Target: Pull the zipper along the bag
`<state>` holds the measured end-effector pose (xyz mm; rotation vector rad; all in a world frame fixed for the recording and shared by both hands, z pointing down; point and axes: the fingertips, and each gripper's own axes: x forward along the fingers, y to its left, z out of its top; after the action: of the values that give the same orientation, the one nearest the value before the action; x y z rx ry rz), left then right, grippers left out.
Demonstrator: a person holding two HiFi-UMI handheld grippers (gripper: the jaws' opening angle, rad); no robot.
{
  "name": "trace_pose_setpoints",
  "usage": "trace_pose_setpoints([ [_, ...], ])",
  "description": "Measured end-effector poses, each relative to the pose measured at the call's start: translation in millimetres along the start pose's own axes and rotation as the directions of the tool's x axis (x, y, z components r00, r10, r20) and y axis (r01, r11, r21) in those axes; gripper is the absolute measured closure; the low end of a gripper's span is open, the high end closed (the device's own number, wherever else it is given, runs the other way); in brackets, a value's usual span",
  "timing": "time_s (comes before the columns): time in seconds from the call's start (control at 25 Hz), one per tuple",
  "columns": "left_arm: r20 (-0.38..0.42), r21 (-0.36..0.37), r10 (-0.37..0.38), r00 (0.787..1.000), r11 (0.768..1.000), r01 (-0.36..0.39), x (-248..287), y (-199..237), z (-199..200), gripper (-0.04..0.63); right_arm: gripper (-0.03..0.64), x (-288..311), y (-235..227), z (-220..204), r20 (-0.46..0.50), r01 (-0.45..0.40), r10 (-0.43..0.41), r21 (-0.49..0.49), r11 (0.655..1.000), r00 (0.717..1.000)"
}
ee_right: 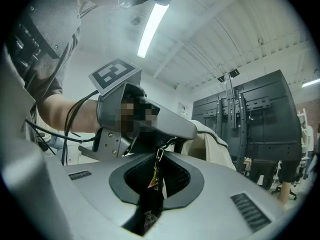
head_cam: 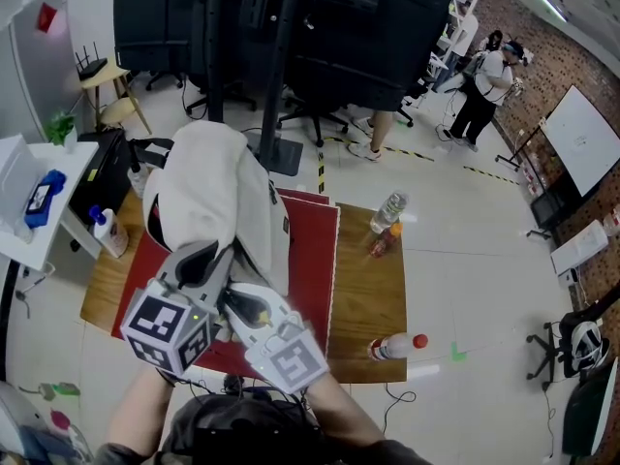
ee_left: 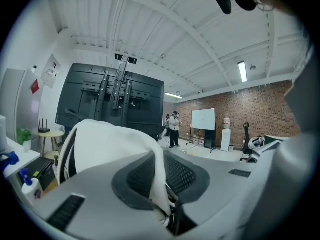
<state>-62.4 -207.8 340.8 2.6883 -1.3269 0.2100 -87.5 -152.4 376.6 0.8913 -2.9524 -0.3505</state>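
Note:
A white bag (head_cam: 208, 192) stands on a red mat (head_cam: 312, 260) on the wooden table (head_cam: 373, 294). At its near end my left gripper (head_cam: 211, 260) is shut on a fold of the bag's white fabric (ee_left: 159, 179), which runs down between its jaws. Close on the right, my right gripper (head_cam: 247, 303) is shut on the zipper pull (ee_right: 152, 180), a small metal chain link with a dark tab that hangs between the jaws. In the right gripper view the left gripper (ee_right: 150, 126) sits just ahead, with the bag (ee_right: 215, 146) behind it. The zipper track itself is hidden.
A clear bottle (head_cam: 389, 209) and a small orange one (head_cam: 384, 241) stand at the table's far right. A red-capped bottle (head_cam: 397, 345) lies near the front right corner. A spray bottle (head_cam: 109, 232) is at the left, a black screen stand (head_cam: 281, 76) beyond.

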Motion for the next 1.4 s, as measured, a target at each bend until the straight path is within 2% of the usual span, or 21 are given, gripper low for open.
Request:
trace_pose_setpoints([
  [0.28,0.051,-0.057,-0.031,0.998,0.998,0.034,5,2,9,0.538,0.565,-4,-9,-3,-0.012,0.039,-0.039,0.011,0.999,0.999],
  [0.48,0.058,-0.091,-0.056,0.997,0.994,0.062,8,-2,12,0.540,0.565,-7,-16,-13,0.007,0.065,-0.066,0.096,0.993,0.998],
  [0.68,0.086,-0.123,-0.069,0.994,0.989,0.080,6,-7,15,0.540,0.566,-12,-19,-11,0.019,0.064,-0.067,0.117,0.991,0.998],
  [0.8,0.103,-0.150,-0.085,0.991,0.984,0.100,6,-9,20,0.540,0.566,-20,-25,-6,0.032,0.077,-0.083,0.163,0.984,0.996],
  [0.96,0.121,-0.167,-0.098,0.988,0.979,0.118,7,-11,26,0.542,0.567,-26,-25,-8,0.001,0.051,-0.052,0.132,0.990,0.999],
  [1.12,0.121,-0.161,-0.101,0.987,0.980,0.120,9,-9,27,0.543,0.568,-30,-23,-27,-0.053,0.053,-0.047,0.124,0.991,0.998],
  [1.24,0.119,-0.156,-0.099,0.988,0.981,0.117,9,-8,27,0.543,0.568,-38,-18,-56,-0.123,0.063,-0.047,0.134,0.989,0.991],
  [1.4,0.116,-0.158,-0.098,0.988,0.981,0.116,10,-6,25,0.543,0.568,-53,-14,-103,-0.183,0.097,-0.060,0.202,0.975,0.981],
])
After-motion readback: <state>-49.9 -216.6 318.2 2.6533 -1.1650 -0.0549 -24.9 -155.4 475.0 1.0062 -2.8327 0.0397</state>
